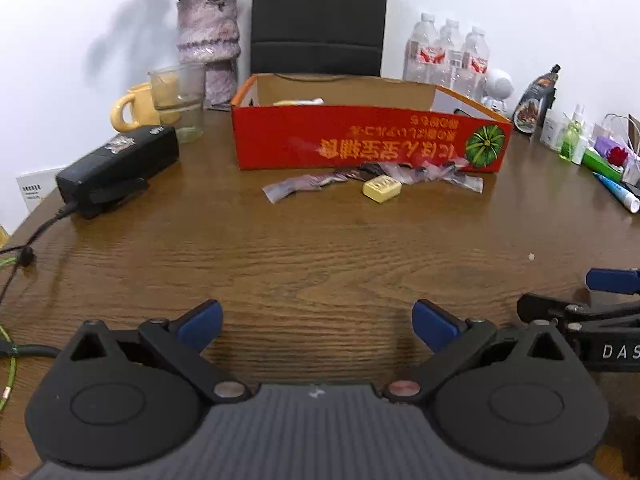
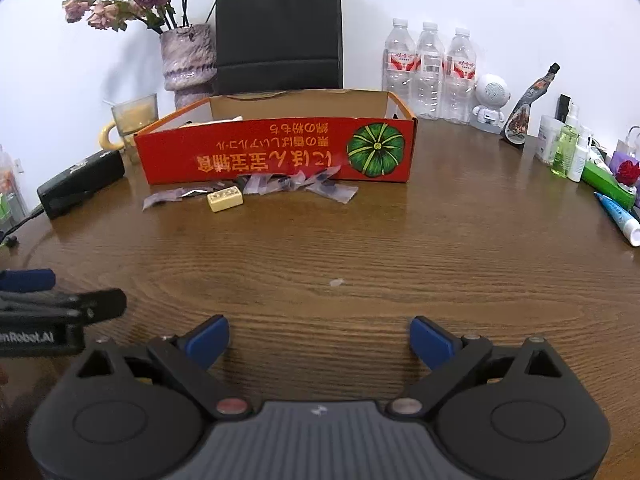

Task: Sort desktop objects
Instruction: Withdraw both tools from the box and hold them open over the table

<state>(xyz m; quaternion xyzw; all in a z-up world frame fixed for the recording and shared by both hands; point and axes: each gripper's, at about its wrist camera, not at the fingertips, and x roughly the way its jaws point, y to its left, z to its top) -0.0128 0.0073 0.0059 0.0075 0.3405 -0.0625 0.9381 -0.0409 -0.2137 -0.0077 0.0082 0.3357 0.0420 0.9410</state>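
Both the left gripper (image 1: 316,320) and right gripper (image 2: 319,336) sit spread wide and empty, and the yellow tile (image 2: 225,200) lies far ahead by the red box (image 2: 276,152), long axis left-right, slightly left of the right one.

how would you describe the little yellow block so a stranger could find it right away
Find the long red box with a green pumpkin picture at the back of the wooden table. The yellow block lies just before it, the only solid piece among crinkly clear wrappers.

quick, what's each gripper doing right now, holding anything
Left gripper: open, holding nothing, above the bare table.
Right gripper: open, holding nothing.
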